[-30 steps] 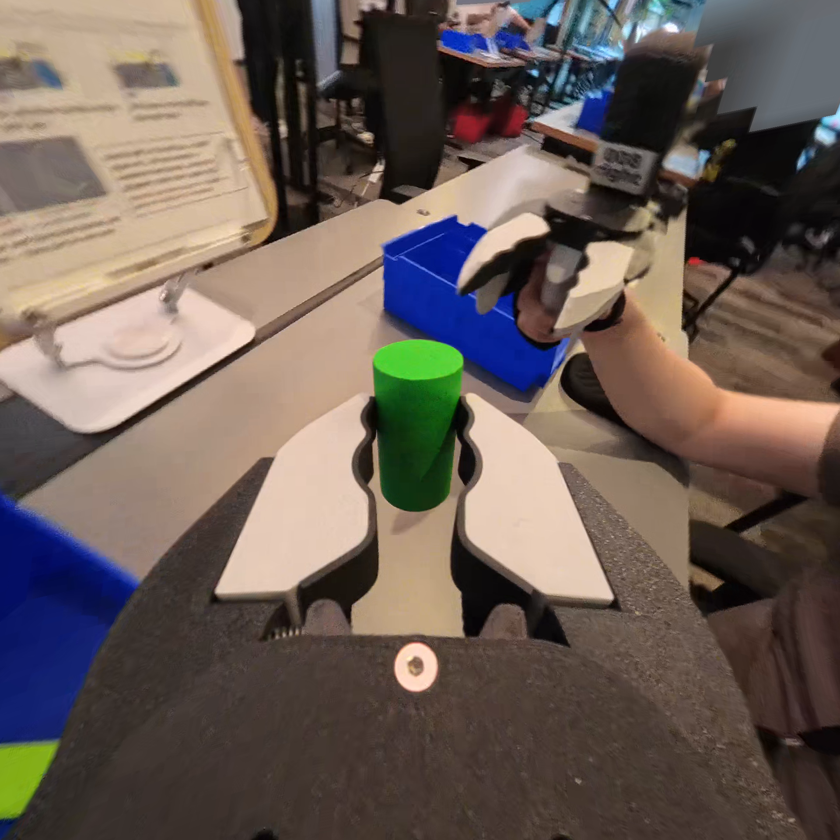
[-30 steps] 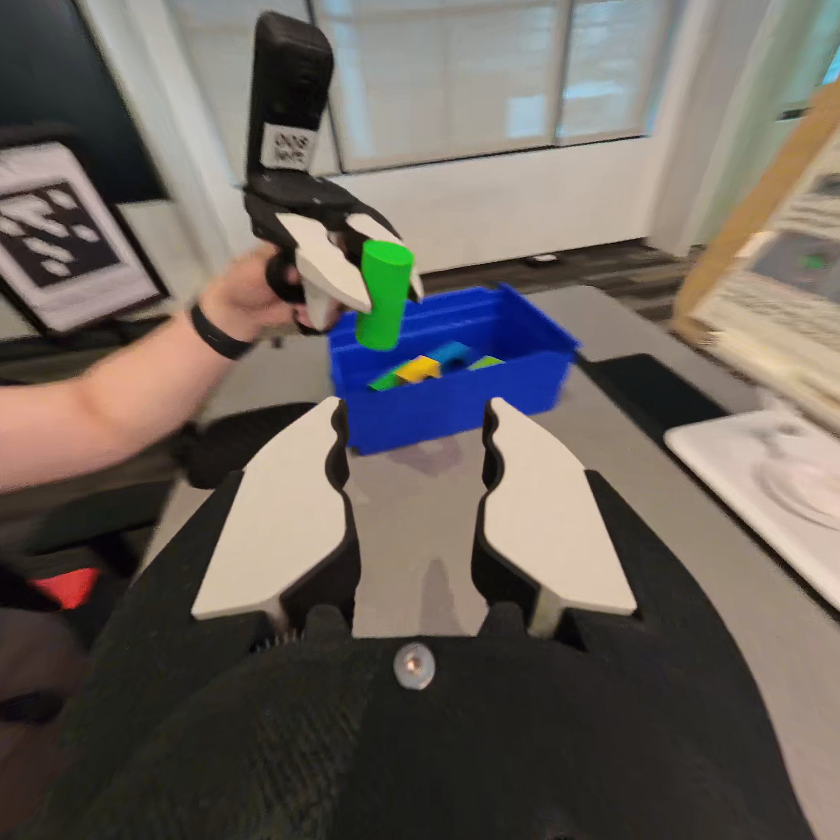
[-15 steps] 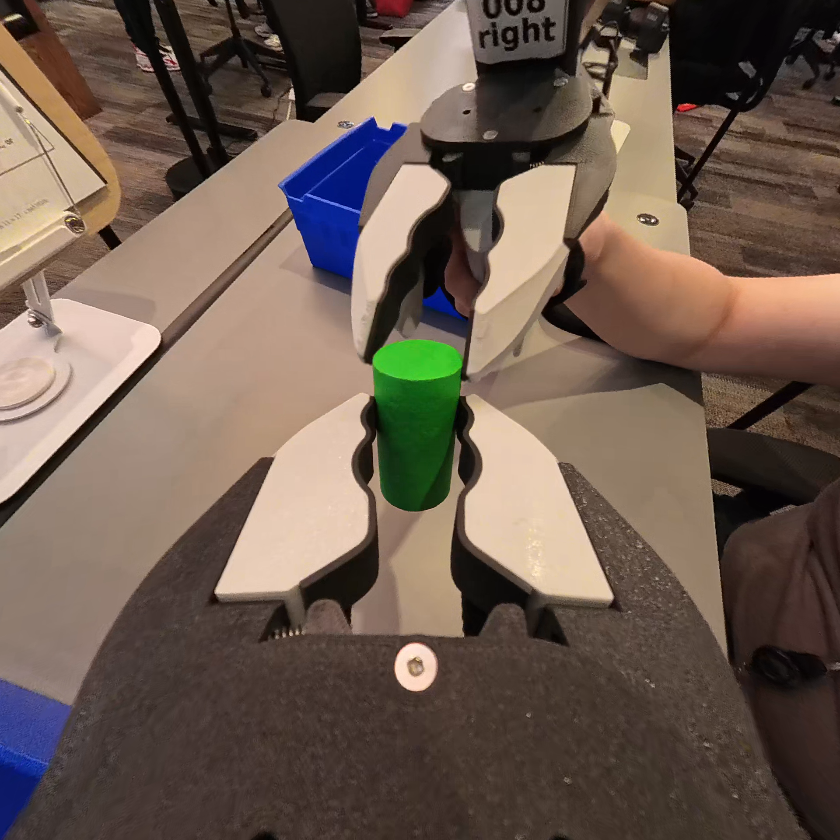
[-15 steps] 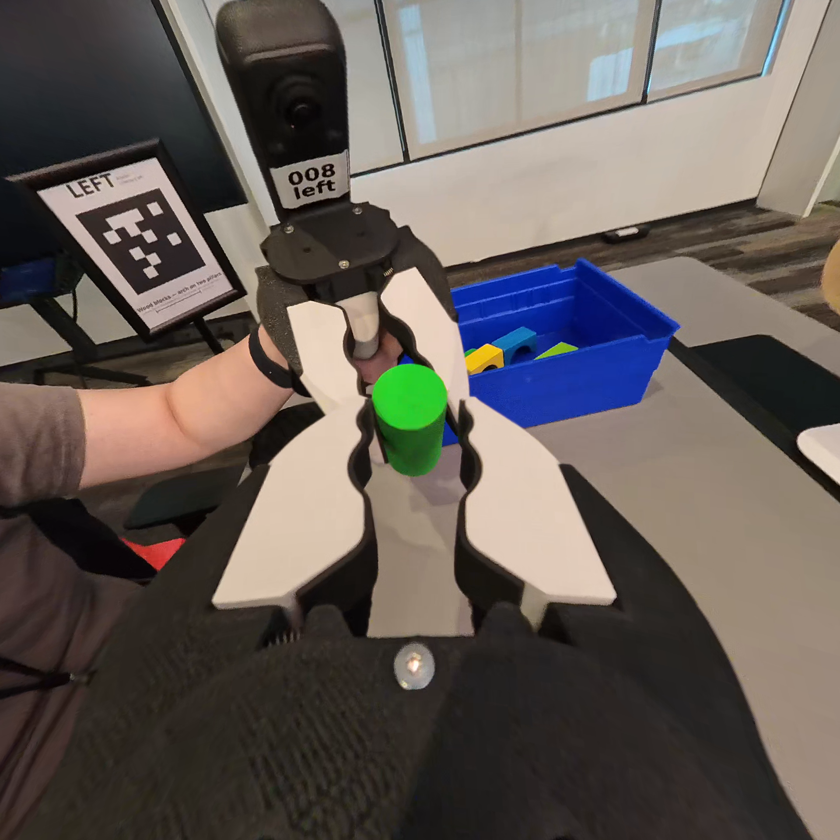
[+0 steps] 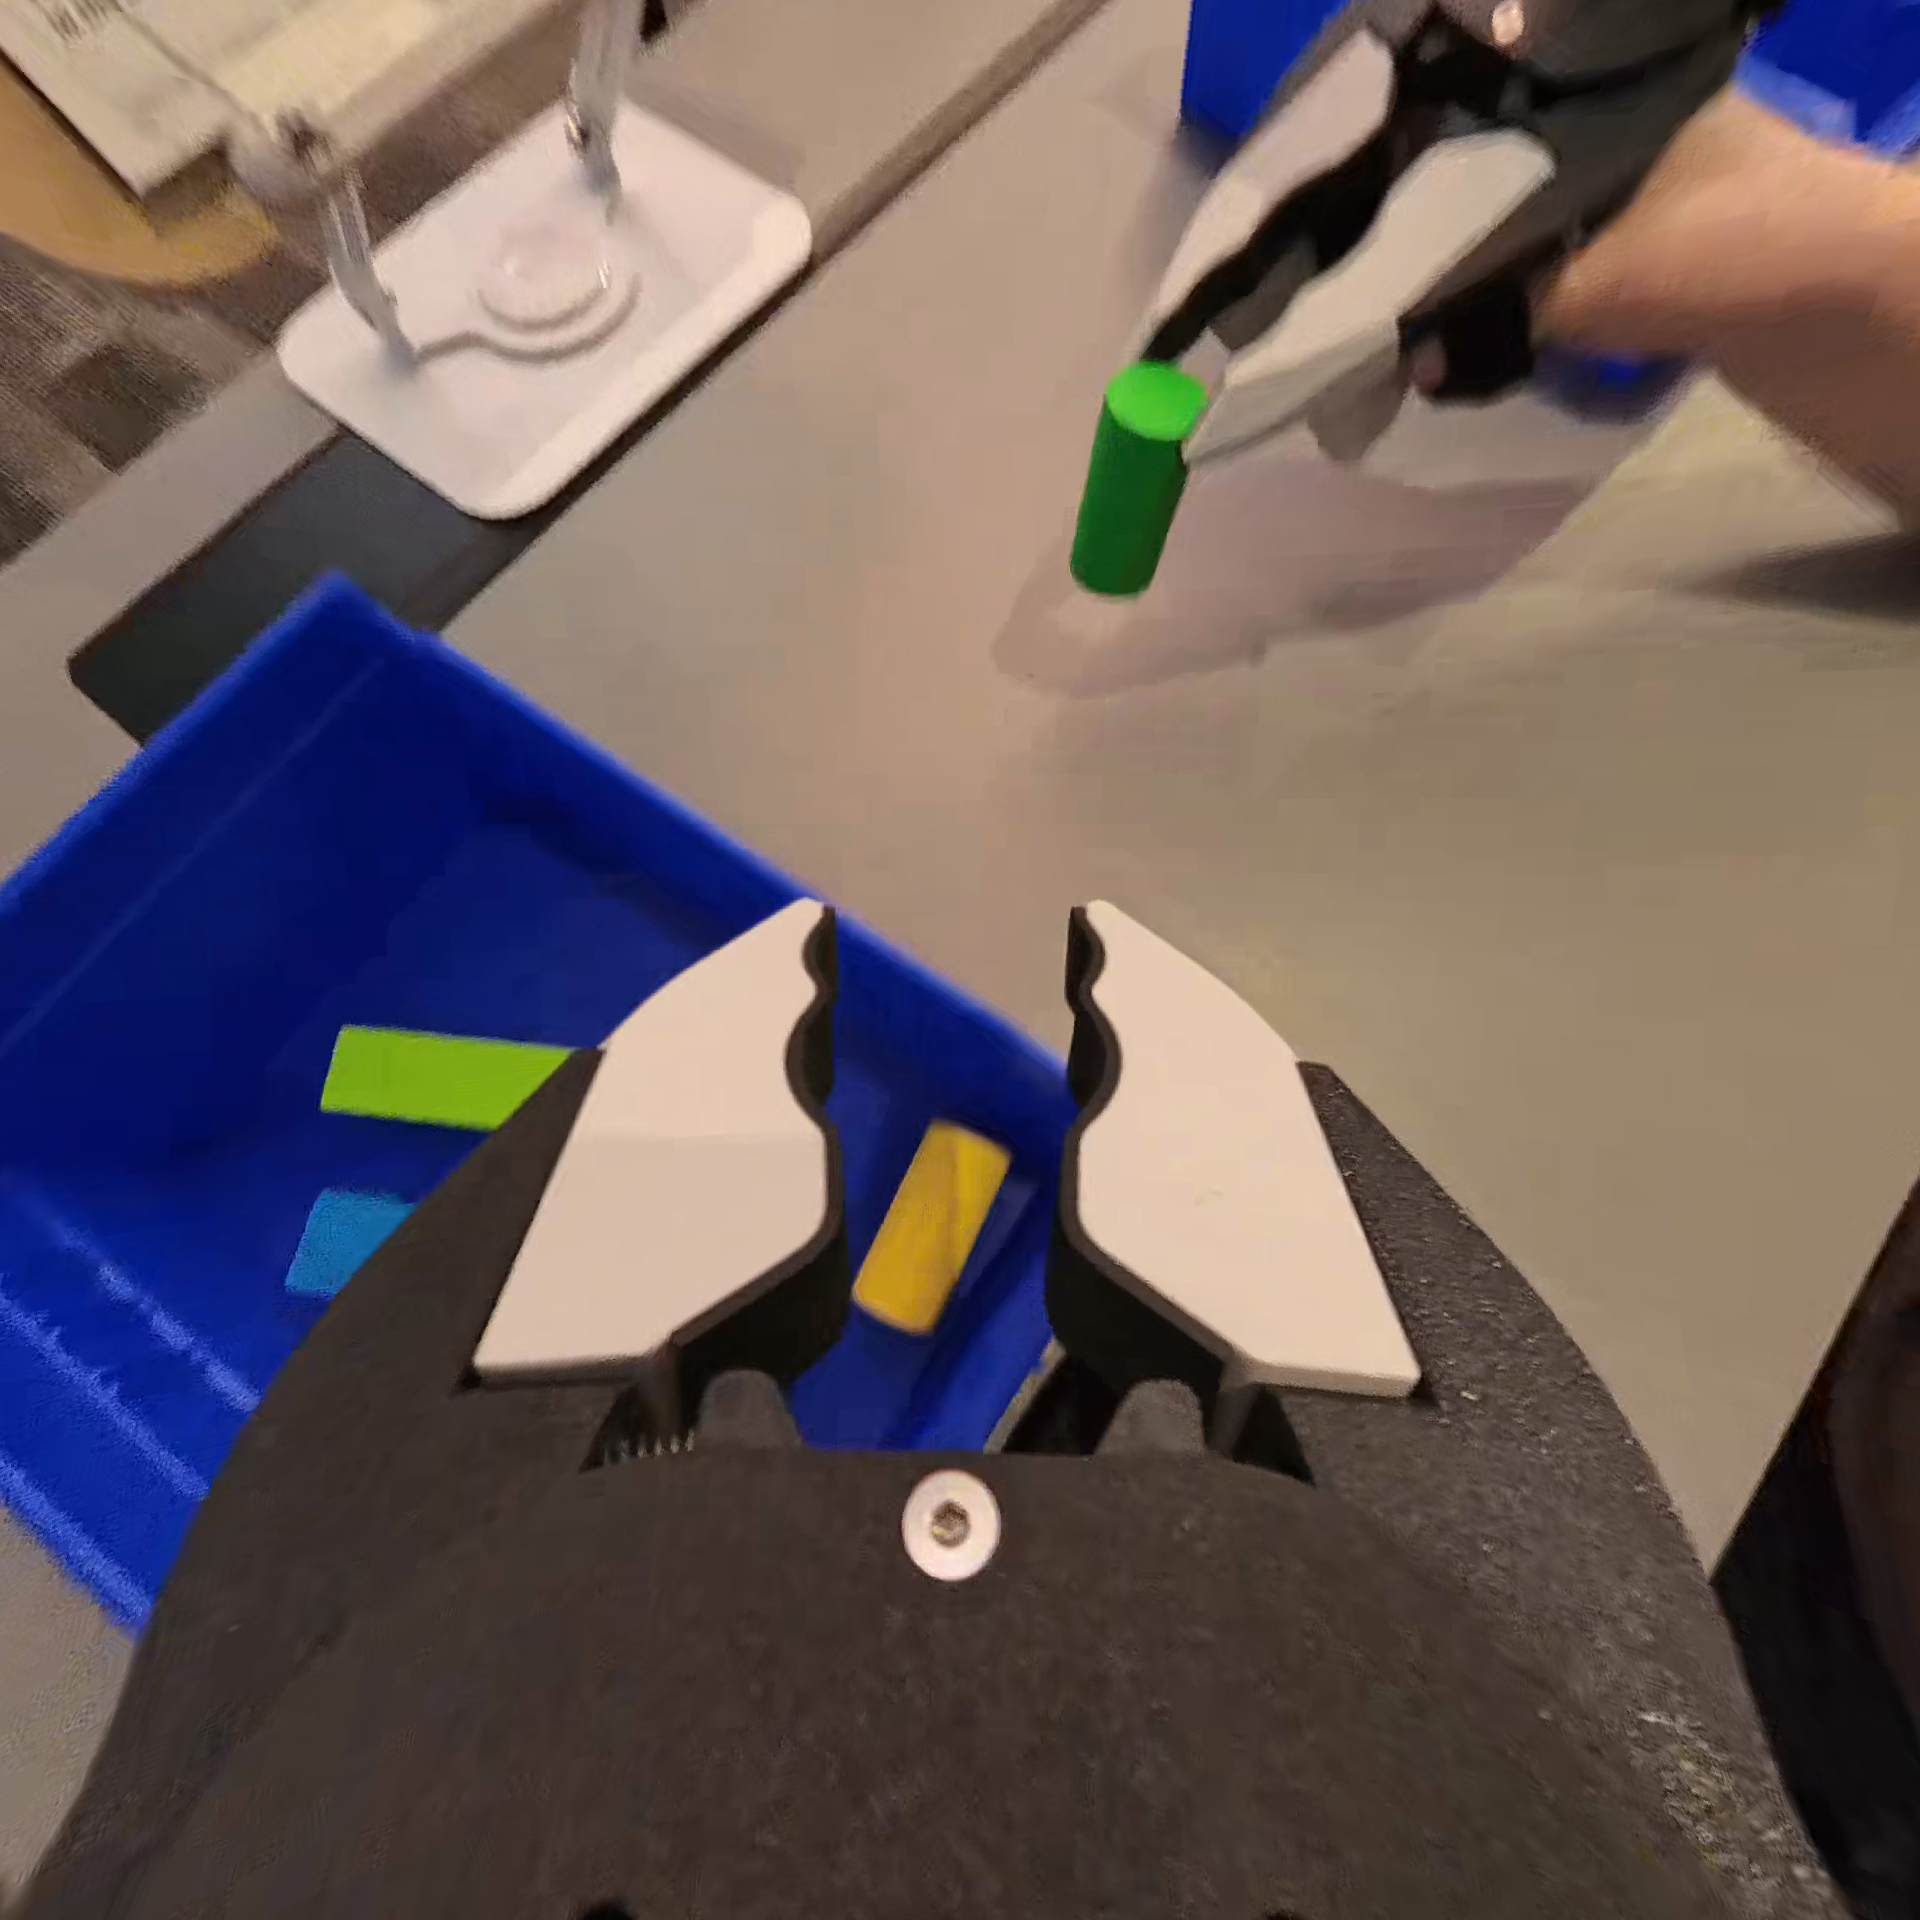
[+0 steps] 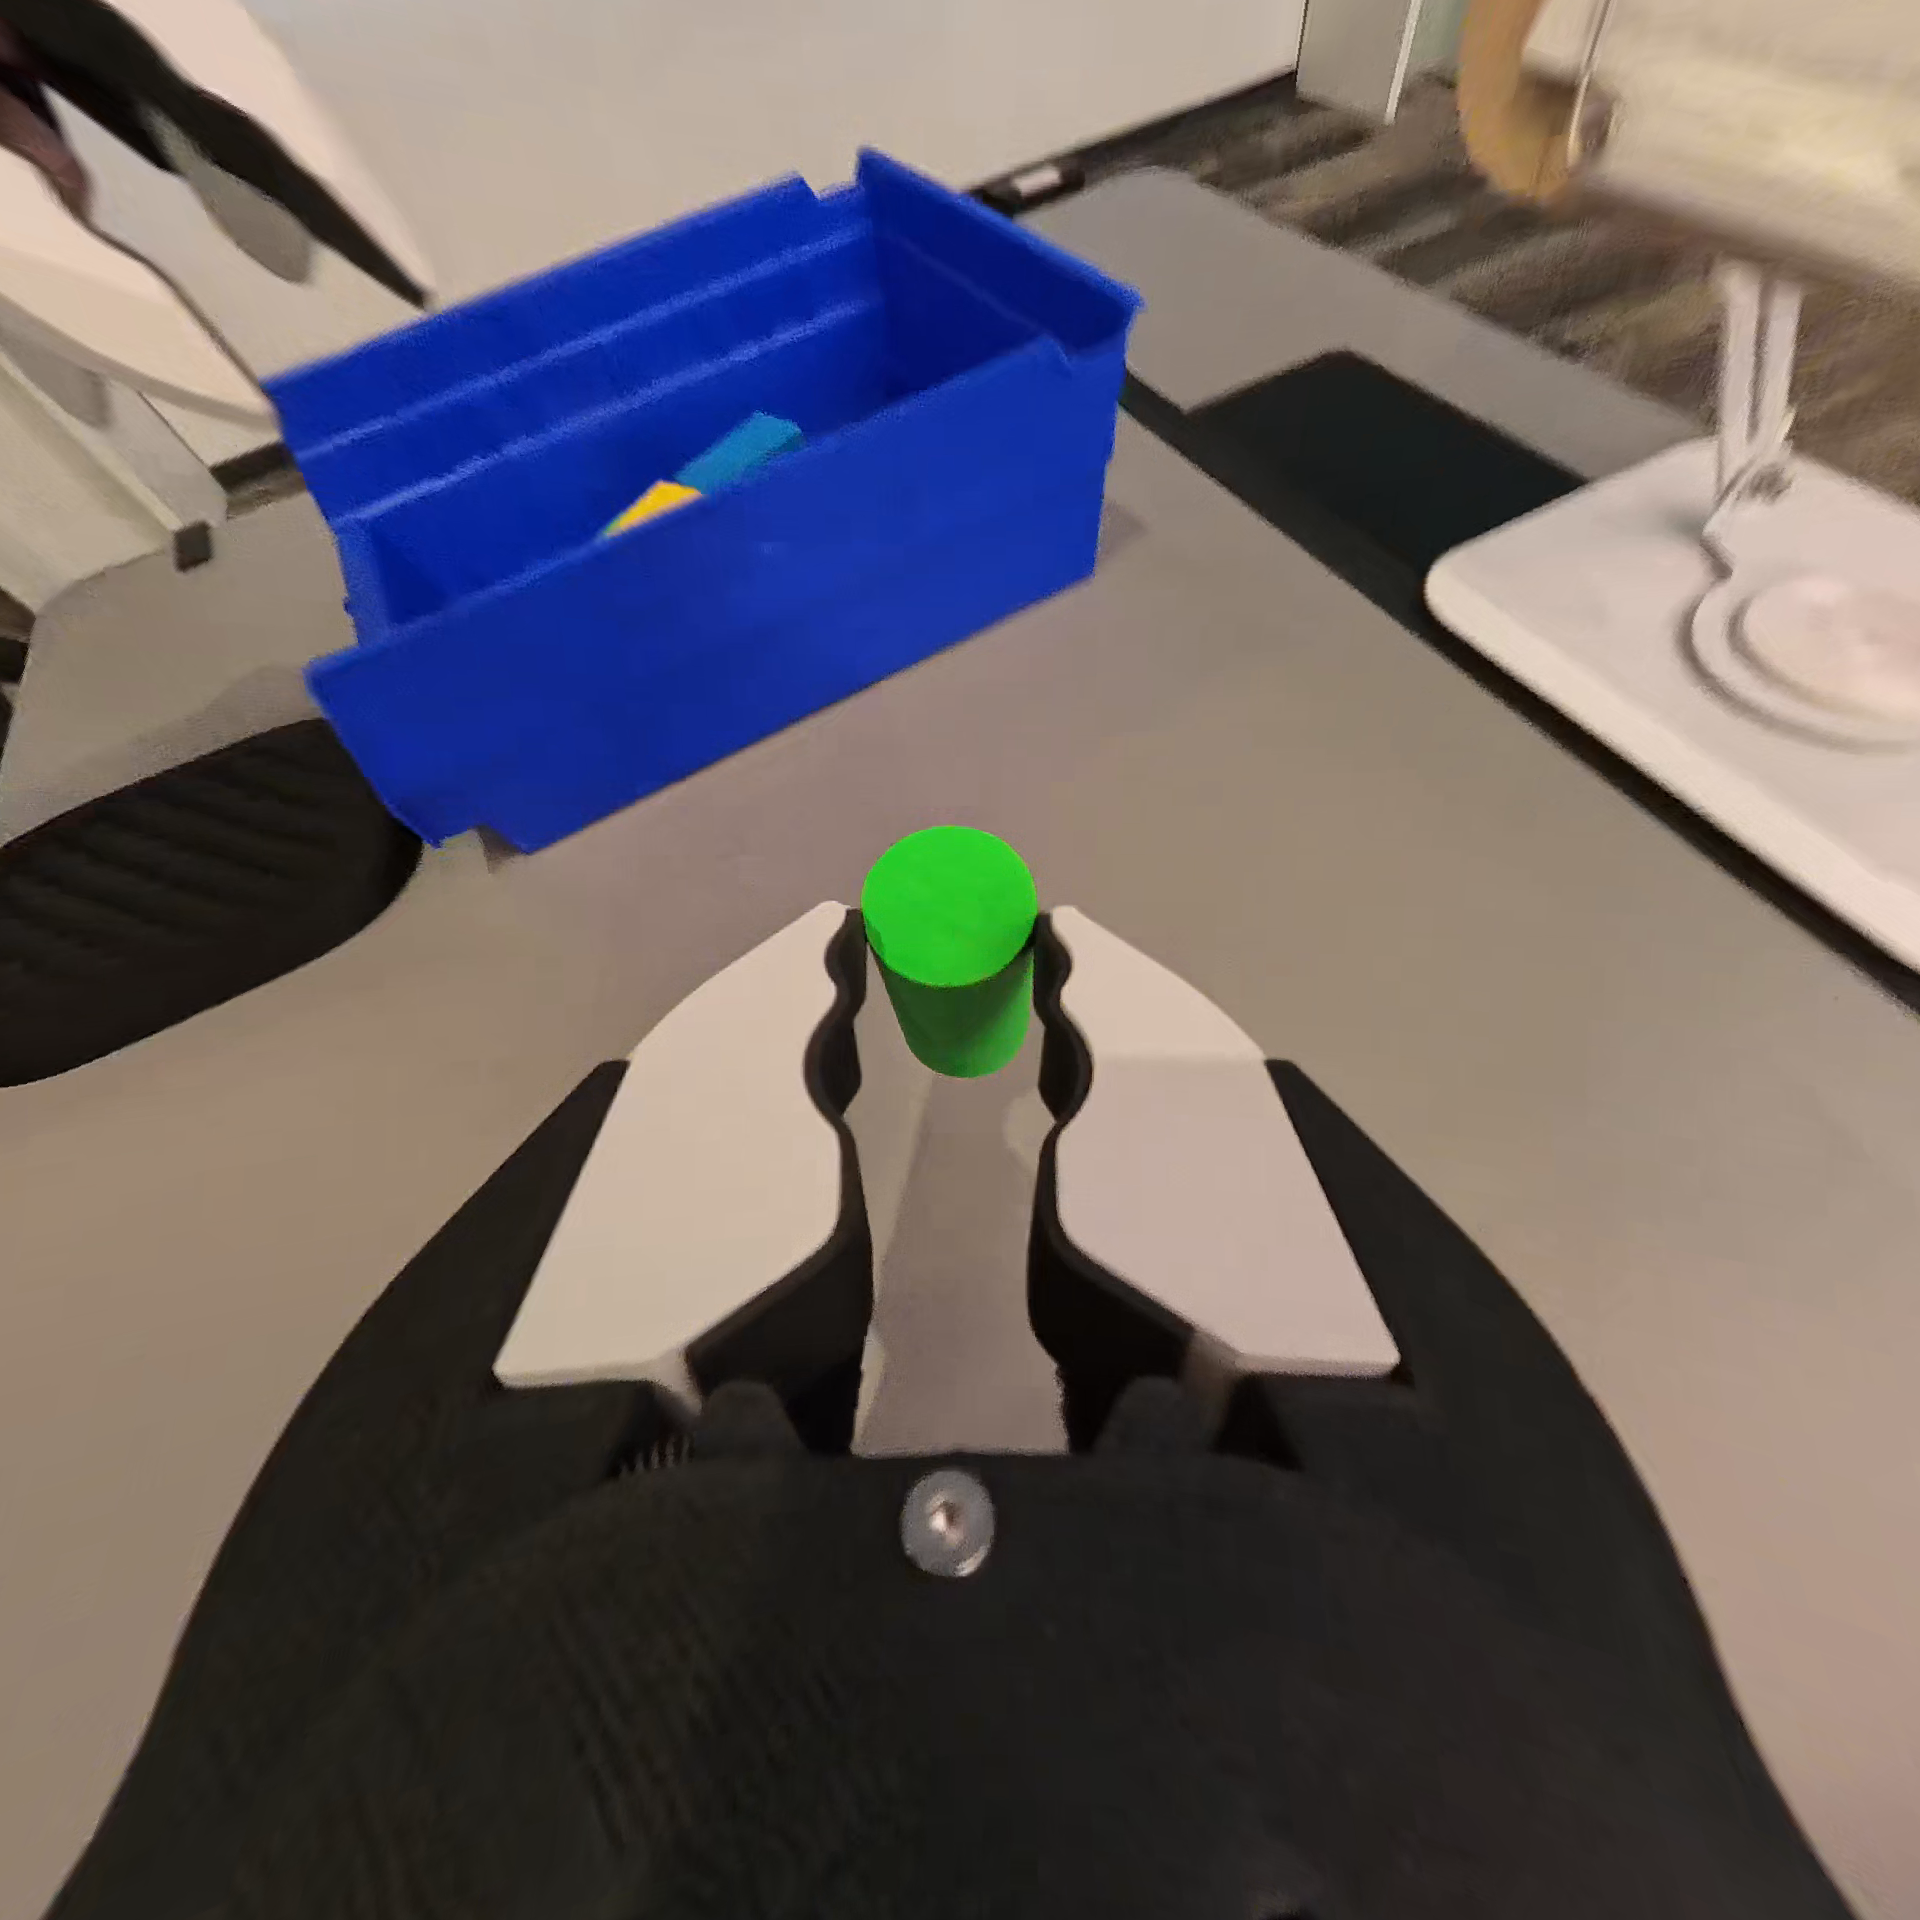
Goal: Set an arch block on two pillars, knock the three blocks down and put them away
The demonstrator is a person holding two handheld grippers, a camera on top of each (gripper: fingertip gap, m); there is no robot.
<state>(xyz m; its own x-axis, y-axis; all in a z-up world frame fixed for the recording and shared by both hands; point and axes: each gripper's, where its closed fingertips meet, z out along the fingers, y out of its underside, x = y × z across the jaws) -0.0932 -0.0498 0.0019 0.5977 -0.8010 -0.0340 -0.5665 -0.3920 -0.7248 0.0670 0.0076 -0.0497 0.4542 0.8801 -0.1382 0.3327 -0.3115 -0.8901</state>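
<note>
Green cylinder [image 6: 951, 951] between right tool [image 6: 948, 925] tips

The left wrist camera sat just behind its own claw [image 5: 948, 940] and looked steeply down over the near rim of a blue bin [image 5: 249, 727] close beneath it, then out across the grey desk [image 5: 1455, 831] toward the white stand base [image 5: 582, 312] at the far edge. The right wrist camera rode behind its claw [image 6: 948, 935], lower and close to the desk, facing the bin's long outer wall. Both views shared the green cylinder [image 5: 1127, 488], the bin, the stand base and the desk between them.
</note>
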